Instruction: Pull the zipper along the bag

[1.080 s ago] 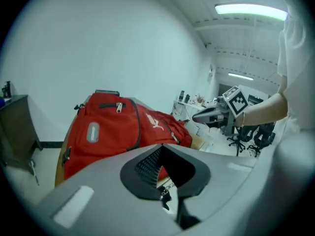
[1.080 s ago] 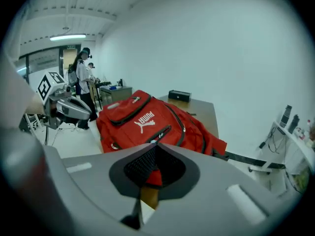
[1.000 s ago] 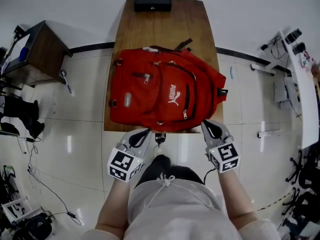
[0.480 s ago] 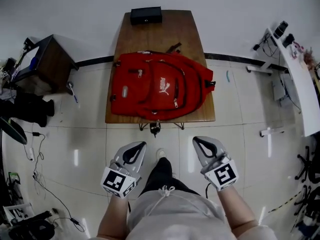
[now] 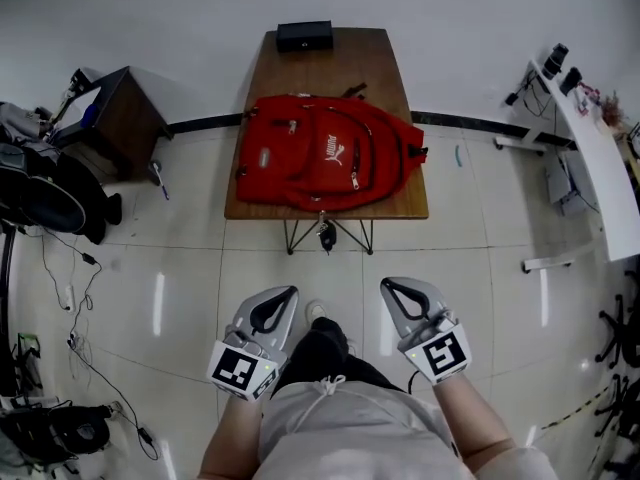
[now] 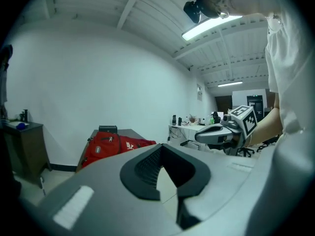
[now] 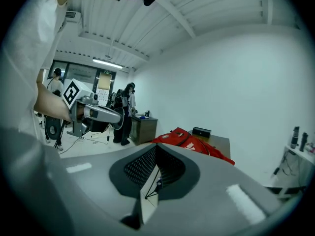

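bag: red backpack (image 5: 325, 166), white logo, lying flat, front up | place: 12 o'clock in head view, on wooden table (image 5: 335, 68) | zipper (image 5: 356, 163): dark curved tracks across front; open or closed unclear

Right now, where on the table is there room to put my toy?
On the table, the bare wood between the red backpack and the black box. The near half is crowded: the backpack covers it.
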`<state>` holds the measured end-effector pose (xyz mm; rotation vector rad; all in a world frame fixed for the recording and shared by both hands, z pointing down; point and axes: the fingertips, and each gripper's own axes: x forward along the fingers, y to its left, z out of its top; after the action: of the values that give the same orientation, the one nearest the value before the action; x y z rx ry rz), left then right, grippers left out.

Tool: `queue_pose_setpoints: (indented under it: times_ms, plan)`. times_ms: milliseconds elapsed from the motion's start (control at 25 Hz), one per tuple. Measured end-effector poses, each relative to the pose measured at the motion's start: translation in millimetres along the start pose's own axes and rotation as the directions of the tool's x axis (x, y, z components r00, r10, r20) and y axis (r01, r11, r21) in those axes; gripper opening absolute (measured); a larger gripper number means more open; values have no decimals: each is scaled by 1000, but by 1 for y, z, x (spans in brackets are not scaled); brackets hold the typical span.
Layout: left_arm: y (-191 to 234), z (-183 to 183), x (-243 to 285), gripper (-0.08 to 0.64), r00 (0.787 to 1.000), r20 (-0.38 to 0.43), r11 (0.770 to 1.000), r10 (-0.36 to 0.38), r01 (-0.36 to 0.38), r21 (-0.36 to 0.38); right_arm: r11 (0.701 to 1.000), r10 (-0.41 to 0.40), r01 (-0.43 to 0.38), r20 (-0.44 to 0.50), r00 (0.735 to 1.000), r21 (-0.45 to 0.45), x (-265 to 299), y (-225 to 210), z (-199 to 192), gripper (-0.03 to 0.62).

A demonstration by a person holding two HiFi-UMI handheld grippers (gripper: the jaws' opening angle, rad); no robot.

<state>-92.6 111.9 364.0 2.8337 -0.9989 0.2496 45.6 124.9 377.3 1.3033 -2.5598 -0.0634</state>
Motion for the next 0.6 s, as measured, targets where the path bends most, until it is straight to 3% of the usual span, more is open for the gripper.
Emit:
queue_pose_setpoints:
  times_ms: [200,600]
  plan:
    - [-5,18,-10,9,1000,24,999,15,-16,42,999,-31,31,20,999,11,-9,8,18,6]
    - [5,41,-28,9,998,59,997,-29,25,67,995,-67,65,35,997,69,6,27,50,6]
